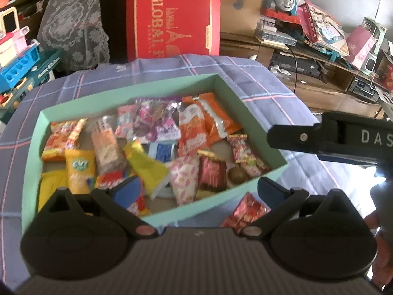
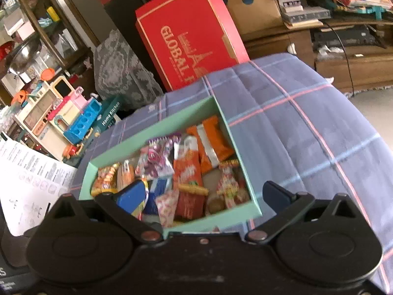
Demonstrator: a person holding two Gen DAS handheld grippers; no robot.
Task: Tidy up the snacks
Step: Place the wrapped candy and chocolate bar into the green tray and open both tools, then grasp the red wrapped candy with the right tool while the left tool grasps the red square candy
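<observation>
Now, your one loose snack is the red foil packet (image 1: 246,212), lying on the plaid cloth (image 1: 270,91) just outside the near wall of the green box (image 1: 253,108). In the left wrist view it sits low and right of centre, tucked just inside the right-hand finger of your left gripper (image 1: 197,186), so it lies off to the right of the midline between the jaws and a little short of the fingertips. Both pairs of jaws stand wide apart with nothing between the pads. The right gripper (image 2: 201,195) hangs over the near edge of the box in its own view, and there the packet does not show at all; it may be hidden under the gripper body. From that I judge your left hand the nearer one.

The packet's long axis runs slantwise, from lower left to upper right of the frame, its upper end pointing toward the near right corner of the box; the blur keeps me from saying more about its ends. The box itself, already full of wrappers, runs its long side from lower left to upper right too, so the packet lies roughly along that wall.
</observation>
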